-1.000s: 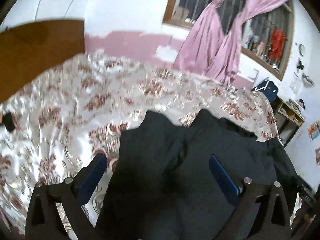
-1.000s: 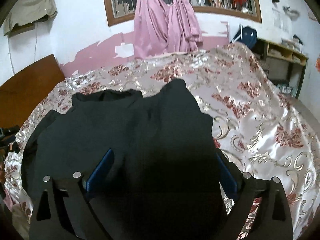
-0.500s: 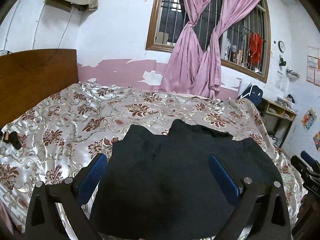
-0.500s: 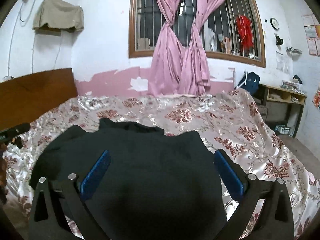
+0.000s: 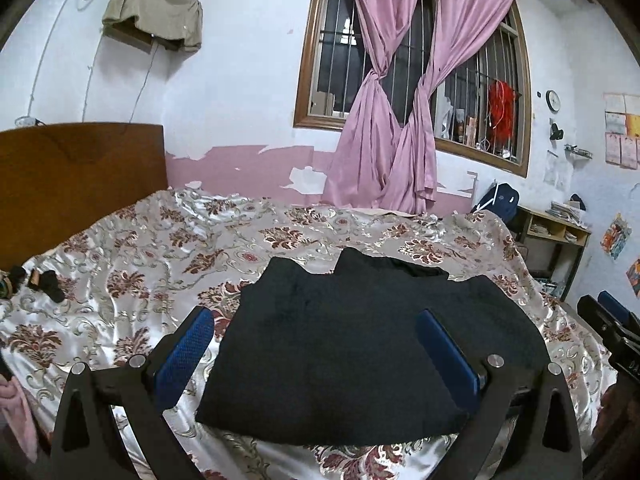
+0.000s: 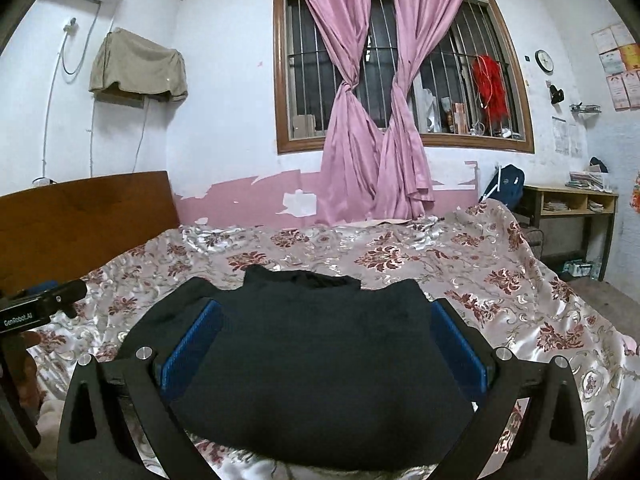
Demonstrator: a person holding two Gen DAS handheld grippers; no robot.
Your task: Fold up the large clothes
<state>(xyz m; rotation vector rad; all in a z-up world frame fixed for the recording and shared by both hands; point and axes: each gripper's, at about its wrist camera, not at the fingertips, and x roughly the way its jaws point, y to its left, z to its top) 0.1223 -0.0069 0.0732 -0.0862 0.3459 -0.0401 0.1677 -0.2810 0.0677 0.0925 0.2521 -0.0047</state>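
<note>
- Left wrist view: the left hand-held gripper (image 5: 316, 344) hovers spread and empty over the folded black garment (image 5: 372, 344), which lies on the floral bedspread (image 5: 132, 264), likely released for the next fold.
- Right wrist view: the right hand-held gripper (image 6: 324, 336) is likewise spread, gripping nothing, above the garment's near edge.

The plain black folded garment (image 5: 372, 344) is sitting on a shiny silver satin bedspread (image 5: 152, 264) that's showing dark red floral motifs. Behind that bedspread, pink knotted curtains (image 6: 372, 120) are hanging in a brown wooden window frame (image 6: 280, 80), with peeling pink paint below.
</note>
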